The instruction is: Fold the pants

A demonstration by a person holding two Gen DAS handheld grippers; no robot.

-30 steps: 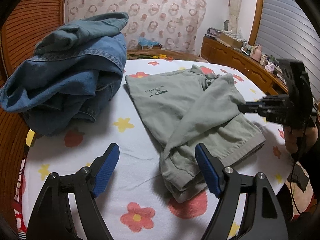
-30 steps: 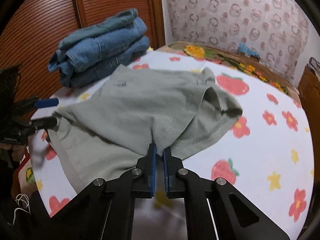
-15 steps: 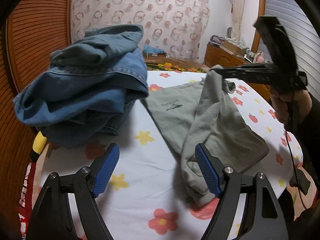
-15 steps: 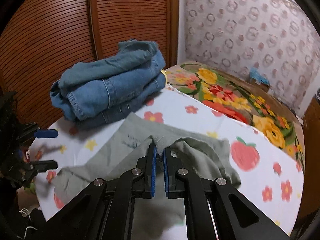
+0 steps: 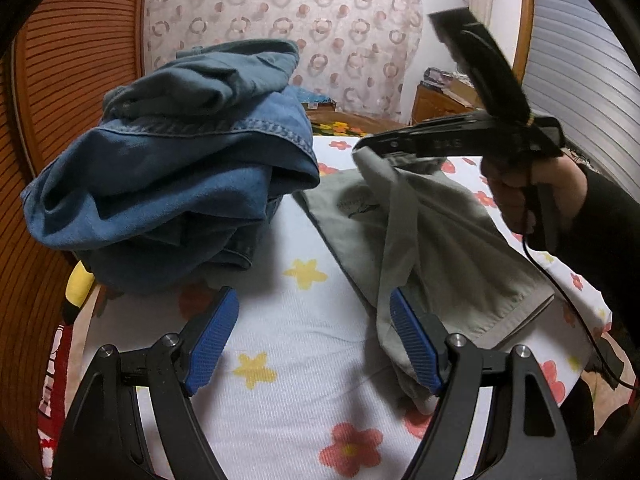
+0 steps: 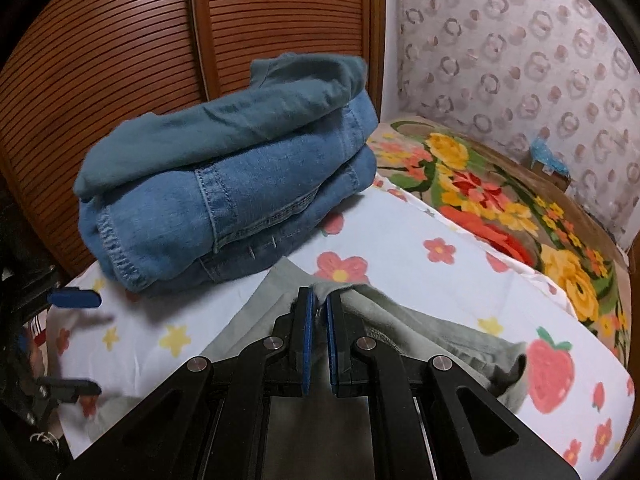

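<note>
Pants (image 5: 436, 248) lie on the flowered sheet (image 5: 288, 328), just beyond and to the right of the left gripper (image 5: 316, 340), whose jaws stand wide with nothing between them; its right pad sits against the near hem. Farther out, the right gripper (image 5: 362, 147) is clamped on a lifted fold of the grey cloth, carrying it over the flat part. This looks like the fold-over step: next the raised edge should be laid down squarely, then released. Beyond, to the left, sits a stack of jeans (image 5: 180, 168)
</note>
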